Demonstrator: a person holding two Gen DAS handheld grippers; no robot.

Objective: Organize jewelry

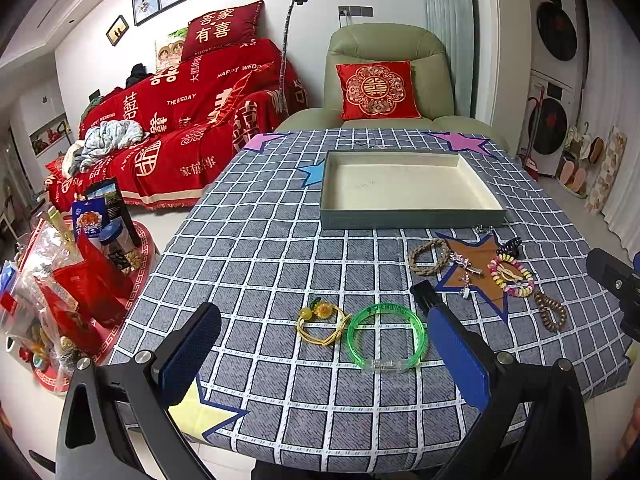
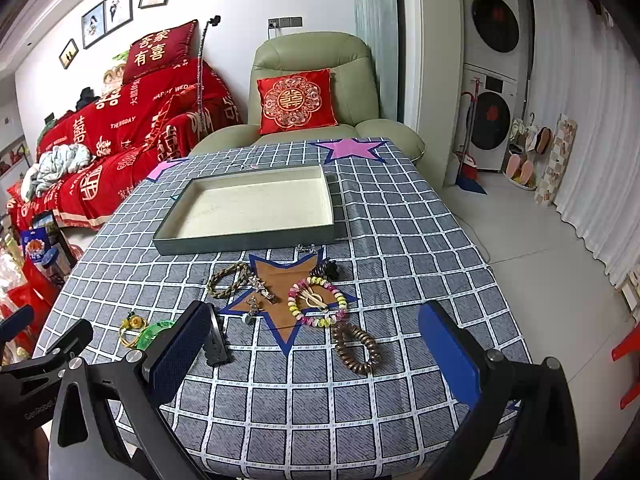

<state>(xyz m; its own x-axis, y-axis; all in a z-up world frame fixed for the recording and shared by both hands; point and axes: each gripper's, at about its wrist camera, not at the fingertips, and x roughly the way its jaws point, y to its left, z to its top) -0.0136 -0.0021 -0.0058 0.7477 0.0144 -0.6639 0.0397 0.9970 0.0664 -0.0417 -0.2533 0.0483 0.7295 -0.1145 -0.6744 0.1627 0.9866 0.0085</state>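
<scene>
An empty grey tray point(image 1: 412, 218) point(image 2: 244, 242) with a cream floor sits mid-table. In front of it lie a green bangle point(image 1: 386, 336) point(image 2: 154, 332), a yellow flower hair tie point(image 1: 322, 320) point(image 2: 132, 326), a braided rope bracelet point(image 1: 430, 256) point(image 2: 228, 278), silver clips point(image 1: 466, 270) point(image 2: 262, 292), a multicoloured bead bracelet point(image 1: 512, 276) point(image 2: 318, 302), a brown bead bracelet point(image 1: 552, 310) point(image 2: 358, 348) and a black claw clip point(image 1: 510, 246) point(image 2: 326, 270). My left gripper point(image 1: 320, 356) is open and empty above the green bangle and hair tie. My right gripper point(image 2: 316, 356) is open and empty near the brown bracelet.
The table has a grey grid cloth point(image 1: 260, 264) with coloured stars. A green armchair point(image 1: 384, 76) with a red cushion stands behind it, a red-covered sofa point(image 1: 180, 128) at the left. Bags and snack packs point(image 1: 72, 276) crowd a low red table at the left edge.
</scene>
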